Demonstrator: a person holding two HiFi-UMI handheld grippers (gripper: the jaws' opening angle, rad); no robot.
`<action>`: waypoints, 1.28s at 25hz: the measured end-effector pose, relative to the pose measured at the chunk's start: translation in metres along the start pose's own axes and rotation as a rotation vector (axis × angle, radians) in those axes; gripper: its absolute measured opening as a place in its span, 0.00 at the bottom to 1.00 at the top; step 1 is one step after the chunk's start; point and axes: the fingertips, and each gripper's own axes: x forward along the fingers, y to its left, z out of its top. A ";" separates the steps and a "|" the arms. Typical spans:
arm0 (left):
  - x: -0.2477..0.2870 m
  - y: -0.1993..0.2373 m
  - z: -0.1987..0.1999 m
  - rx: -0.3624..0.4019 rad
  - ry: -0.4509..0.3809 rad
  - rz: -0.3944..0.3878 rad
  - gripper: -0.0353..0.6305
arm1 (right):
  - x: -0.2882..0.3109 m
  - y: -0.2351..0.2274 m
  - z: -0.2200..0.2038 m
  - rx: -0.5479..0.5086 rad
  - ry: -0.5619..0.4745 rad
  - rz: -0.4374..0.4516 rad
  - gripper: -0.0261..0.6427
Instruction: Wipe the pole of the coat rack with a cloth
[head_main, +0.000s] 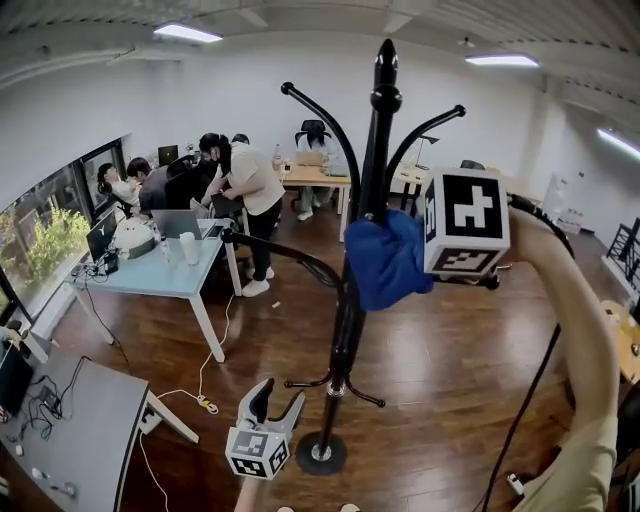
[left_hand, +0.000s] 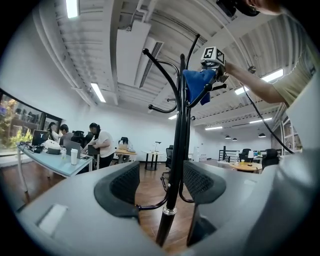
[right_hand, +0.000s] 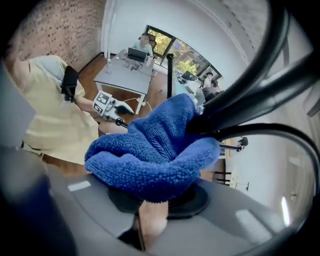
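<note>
Pole (head_main: 350, 300) of coat rack: upright on round base (head_main: 322, 455), out on open wood floor (head_main: 450, 380). Right claw (right_hand: 150, 200) clamped on blue cloth (head_main: 385, 262), pressed against pole high among hooks (head_main: 310, 110). Left claw (left_hand: 160, 185) wide apart low down, holding nothing, framing pole without touching. Likely risks: snagging cloth on a hook, or tipping the unsteadied rack with a sideways push.
</note>
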 end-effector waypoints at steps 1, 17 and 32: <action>0.001 -0.004 0.001 0.001 -0.001 -0.005 0.44 | -0.004 0.002 -0.004 0.015 -0.001 0.031 0.14; 0.000 0.005 0.008 0.023 -0.005 0.049 0.44 | -0.088 -0.009 -0.073 0.091 -0.311 0.041 0.15; 0.006 -0.016 0.012 0.061 0.008 0.067 0.44 | -0.122 -0.101 0.038 -0.004 -0.657 -0.537 0.15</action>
